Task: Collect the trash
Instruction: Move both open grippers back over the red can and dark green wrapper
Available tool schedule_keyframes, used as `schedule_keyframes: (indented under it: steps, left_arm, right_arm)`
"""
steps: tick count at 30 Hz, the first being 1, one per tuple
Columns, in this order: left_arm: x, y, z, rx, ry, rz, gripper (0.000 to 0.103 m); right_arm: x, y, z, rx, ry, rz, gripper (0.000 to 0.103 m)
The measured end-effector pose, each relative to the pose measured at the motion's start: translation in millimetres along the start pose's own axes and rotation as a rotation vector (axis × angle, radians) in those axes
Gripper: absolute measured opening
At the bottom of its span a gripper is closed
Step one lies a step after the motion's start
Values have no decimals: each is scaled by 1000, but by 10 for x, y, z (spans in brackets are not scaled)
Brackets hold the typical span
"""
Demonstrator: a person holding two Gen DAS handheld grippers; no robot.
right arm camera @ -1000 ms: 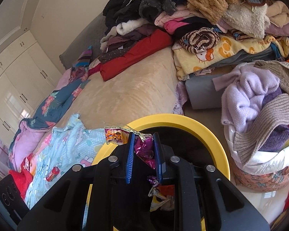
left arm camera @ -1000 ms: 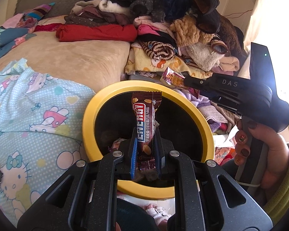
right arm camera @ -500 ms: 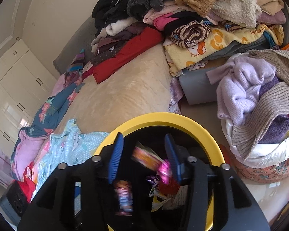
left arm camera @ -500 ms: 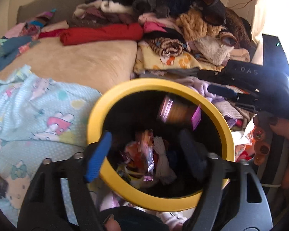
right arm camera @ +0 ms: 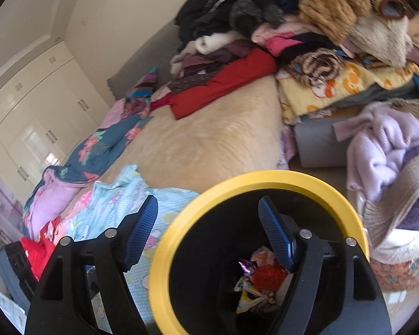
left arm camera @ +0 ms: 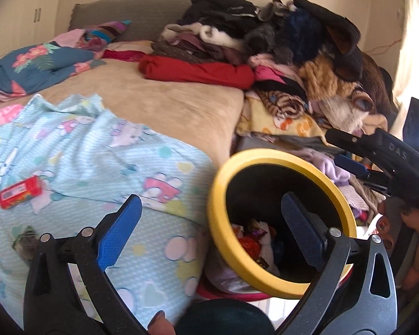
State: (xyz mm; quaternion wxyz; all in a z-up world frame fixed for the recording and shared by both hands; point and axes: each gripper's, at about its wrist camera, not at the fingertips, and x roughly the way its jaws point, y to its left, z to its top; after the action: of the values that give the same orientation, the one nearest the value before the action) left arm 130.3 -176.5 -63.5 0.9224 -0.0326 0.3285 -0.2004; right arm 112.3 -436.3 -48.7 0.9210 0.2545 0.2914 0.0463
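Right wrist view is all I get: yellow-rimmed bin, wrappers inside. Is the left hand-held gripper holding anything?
Observer: No. The left hand-held gripper has nothing between its fingers. Its jaws are opening, with one finger over the bin and the other over the bed.
Operator: Any trash on the bed that I can't make out?
Observer: Yes. A red packet lies on the light blue blanket, left of the bin in the left wrist view.
Operator: How does my gripper look from the side?
Observer: The right hand-held gripper has its tips by the bin's far right rim. They are empty and the jaws are opening.
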Motion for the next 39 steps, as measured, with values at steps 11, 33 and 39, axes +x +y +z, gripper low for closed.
schedule_keyframes:
  steps: [11,33,39]
  left_arm:
    - [-253,382,126,-59,-73,51,92]
    - [-667,1378,114,-141,-125,208,92]
    - [-717,1692,110,-152,-126,248,92]
  right_arm:
    - [66,548,-113,-150,-1,110,73]
    - [362,1471,-639,-384,125,219,73]
    - [462,1748,-810,-465,179,264,74]
